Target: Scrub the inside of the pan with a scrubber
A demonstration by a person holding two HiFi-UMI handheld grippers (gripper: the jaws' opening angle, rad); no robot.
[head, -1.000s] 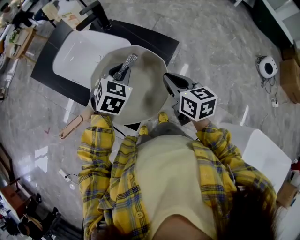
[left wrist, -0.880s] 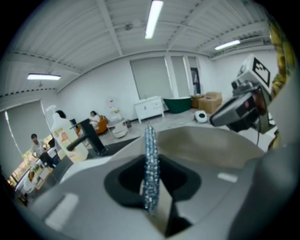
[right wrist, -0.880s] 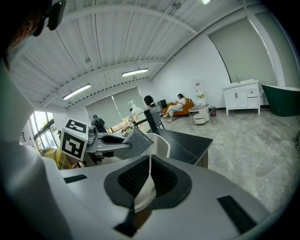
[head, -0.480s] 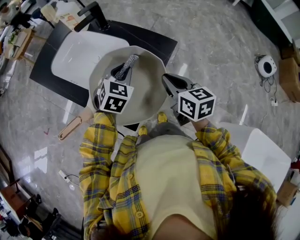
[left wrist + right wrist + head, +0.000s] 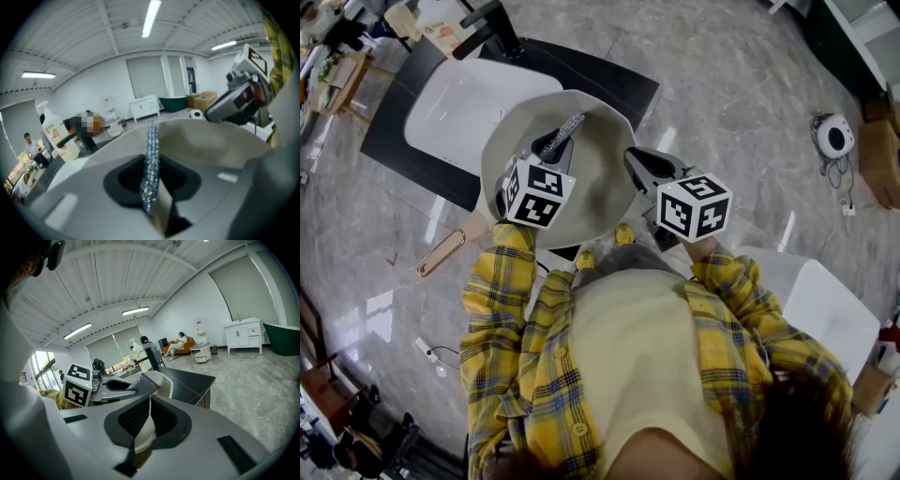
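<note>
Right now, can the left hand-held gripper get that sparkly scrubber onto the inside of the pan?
Probably yes. The left hand-held gripper sits over the open pan, shut on the scrubber, with nothing between; the right hand-held gripper clamps its rim at the side.

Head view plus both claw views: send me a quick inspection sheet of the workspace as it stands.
Surface: black counter with a white sink; the pan overlaps its near edge in the head view.
Job's things: grey pan; silvery scrubber over its inside, contact not clear.
Clutter: pump bottle beside the black tap.
Claws: left claw shut on the scrubber; right claw shut on the pan's rim.
Cables: a cable by a round white device on the floor; a white plug lead lower left.
Surroundings: glossy stone floor; people far off.
</note>
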